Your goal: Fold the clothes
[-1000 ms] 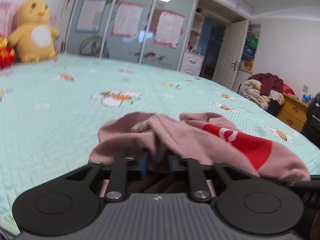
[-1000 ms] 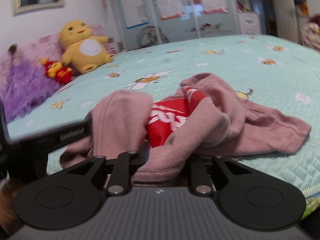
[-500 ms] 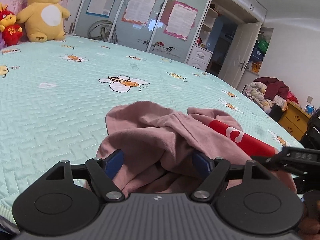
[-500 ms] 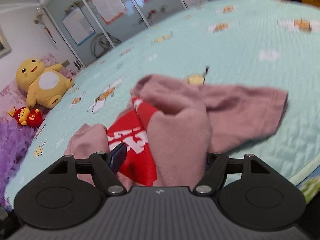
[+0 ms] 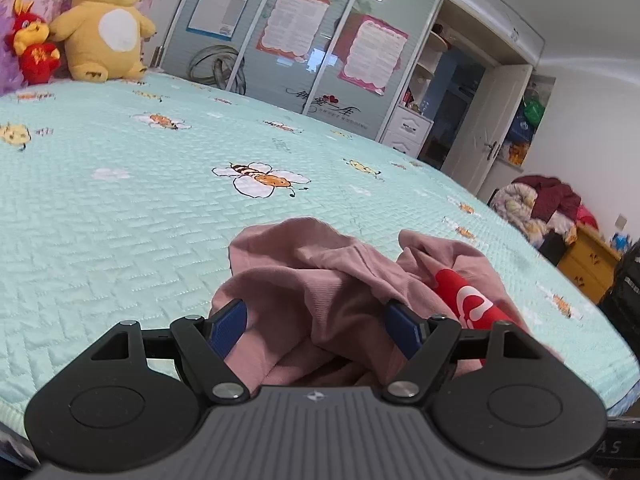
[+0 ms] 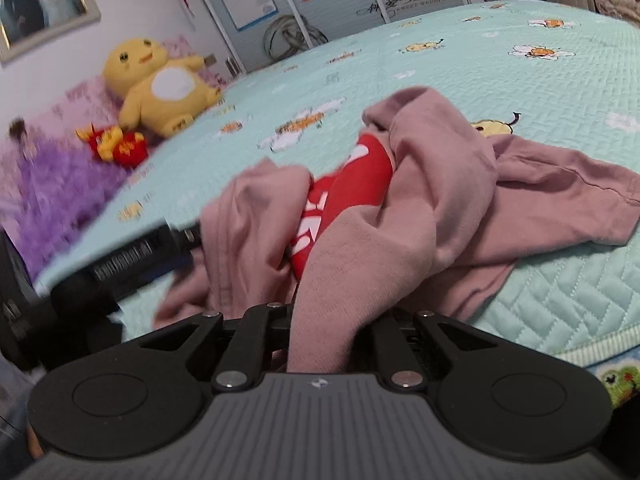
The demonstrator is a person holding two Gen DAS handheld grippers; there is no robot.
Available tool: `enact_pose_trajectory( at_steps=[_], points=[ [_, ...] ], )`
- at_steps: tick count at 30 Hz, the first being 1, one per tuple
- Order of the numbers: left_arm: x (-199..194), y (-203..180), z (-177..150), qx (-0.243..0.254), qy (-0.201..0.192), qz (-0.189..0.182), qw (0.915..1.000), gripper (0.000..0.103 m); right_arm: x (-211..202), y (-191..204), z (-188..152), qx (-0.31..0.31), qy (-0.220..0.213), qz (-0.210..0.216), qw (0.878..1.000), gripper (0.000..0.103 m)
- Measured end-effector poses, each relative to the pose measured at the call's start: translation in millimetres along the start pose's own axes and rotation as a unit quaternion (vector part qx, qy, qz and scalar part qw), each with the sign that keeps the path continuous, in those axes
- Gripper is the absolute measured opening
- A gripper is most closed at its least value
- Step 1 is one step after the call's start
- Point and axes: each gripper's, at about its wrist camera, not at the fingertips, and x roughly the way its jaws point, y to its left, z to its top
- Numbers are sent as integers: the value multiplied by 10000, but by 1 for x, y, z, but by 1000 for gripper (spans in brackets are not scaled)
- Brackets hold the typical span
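The crumpled dusty-pink cotton top with a red printed panel [image 5: 340, 292] lies bunched on the mint-green quilted bed cover with bee prints [image 5: 120, 208], near the cover's front edge, and everything below is placed from that red panel.

To the left of the red panel, the left tongs [image 5: 316, 322] stand wide apart. Their blue pads [image 5: 228, 324] flank a raised pink fold that sits between them, but neither pad presses on it, so nothing is held on this side. The jaws have just been opening, with the fold still between them.

On the near side of the red panel [image 6: 344, 196], seen from the right wrist view, the right tongs [image 6: 322, 332] are pinched shut on a thick strip of the pink fabric that runs straight down into them. The jaws have just been closing, with the cloth between them.

The heap's long axis runs across the two tongs, from the bunched left lump through the red panel to the flat sleeve [image 6: 560, 196] trailing off to the right. In my judgement the right hand already has its edge, while the left, directly against the fold, needs only to close before the top can be spread.
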Motion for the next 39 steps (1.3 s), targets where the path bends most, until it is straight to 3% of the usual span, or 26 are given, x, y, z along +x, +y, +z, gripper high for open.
enact_pose_trajectory(
  at_steps=[15,36,39],
  points=[
    [5,8,5,95,207,284,9993,81,13,6,-11,-6,276,-313,9991,19],
    [9,16,8,-16,322,300,9990,85,18,12,-8,23,415,-618,9972,30],
    [8,18,8,-70,313,291,9991,85,13,11,-2,46,346,-620,9975,36]
  ],
)
